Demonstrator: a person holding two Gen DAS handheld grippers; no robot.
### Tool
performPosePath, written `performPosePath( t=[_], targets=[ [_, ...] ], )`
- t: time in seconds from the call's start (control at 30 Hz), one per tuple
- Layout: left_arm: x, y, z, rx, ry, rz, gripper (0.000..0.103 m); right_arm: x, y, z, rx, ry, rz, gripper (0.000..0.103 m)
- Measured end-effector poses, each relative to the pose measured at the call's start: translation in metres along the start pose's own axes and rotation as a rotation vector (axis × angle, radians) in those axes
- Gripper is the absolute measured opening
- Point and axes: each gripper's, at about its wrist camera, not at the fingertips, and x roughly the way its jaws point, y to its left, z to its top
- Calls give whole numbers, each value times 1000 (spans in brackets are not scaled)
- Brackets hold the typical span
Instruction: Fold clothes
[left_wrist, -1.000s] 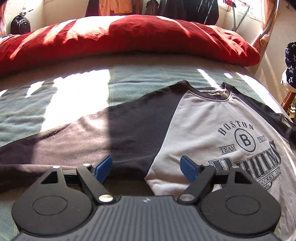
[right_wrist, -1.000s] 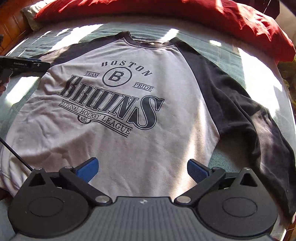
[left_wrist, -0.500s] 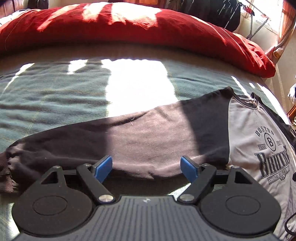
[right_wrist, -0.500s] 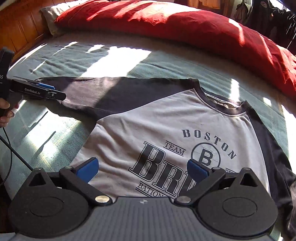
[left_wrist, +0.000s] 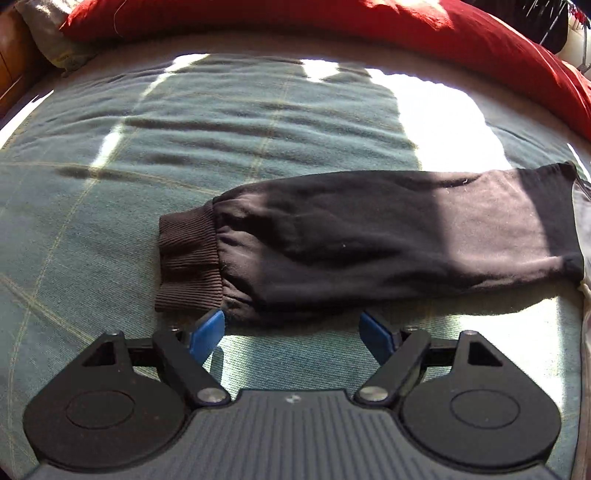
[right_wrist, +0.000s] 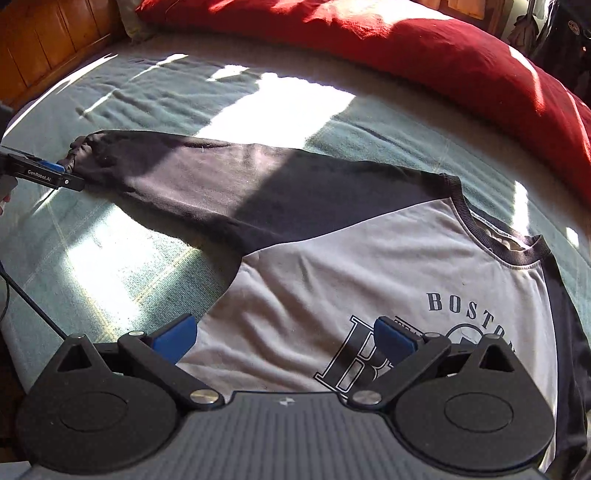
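Note:
A grey sweatshirt (right_wrist: 351, 280) with black sleeves and a Boston print lies flat, face up, on the bed. Its black left-hand sleeve (left_wrist: 388, 240) stretches out sideways and ends in a ribbed cuff (left_wrist: 186, 262). My left gripper (left_wrist: 293, 332) hovers open just in front of the sleeve near the cuff, with nothing between its blue pads. The right wrist view shows that same gripper (right_wrist: 55, 175) at the sleeve's end. My right gripper (right_wrist: 284, 338) stands open over the sweatshirt's grey chest, near the armpit, holding nothing.
A green blanket (left_wrist: 184, 140) with thin yellow lines covers the bed, with bright sun patches on it. A long red duvet (right_wrist: 424, 48) lies along the far side. A wooden headboard (right_wrist: 48, 40) stands at the left. A black cable (right_wrist: 33, 302) trails at the left edge.
My left gripper has slid left along the black sleeve from the armpit to the cuff. My right gripper has moved left across the chest toward the left sleeve. Both stayed open.

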Motion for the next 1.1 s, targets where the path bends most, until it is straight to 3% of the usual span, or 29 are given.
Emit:
performPosePath(
  t=[0.1, 0.2, 0.27, 0.3, 0.47, 0.6, 0.7, 0.87, 1.0, 1.1],
  targets=[
    [-5, 0, 9, -31, -70, -78, 81, 3, 1, 4, 10, -1, 10, 103],
    [14, -4, 22, -17, -75, -94, 81, 6, 5, 5, -1, 5, 12, 103],
    [29, 1, 24, -24, -24, -46, 81, 8, 7, 6, -11, 10, 12, 103],
    [36, 6, 23, -30, 15, -16, 76, 8, 8, 5, -15, 14, 11, 103],
    [10, -15, 31, 53, -6, 7, 75, 9, -1, -3, 0, 36, -21, 103],
    [5, -64, 56, 153, -73, -142, 80, 13, -14, -4, 68, 19, -43, 103],
    [27, -101, 65, 225, -62, -190, 80, 16, -24, -1, 106, -11, -52, 103],
    [67, -116, 48, 220, 37, -70, 81, 19, -52, -7, 147, -40, -84, 103],
    [48, -118, 46, 151, 31, -20, 81, 16, -84, -35, 206, -47, -103, 103],
    [28, -152, 50, 198, -3, -30, 81, 9, -110, -56, 299, -88, -93, 103]
  ],
)
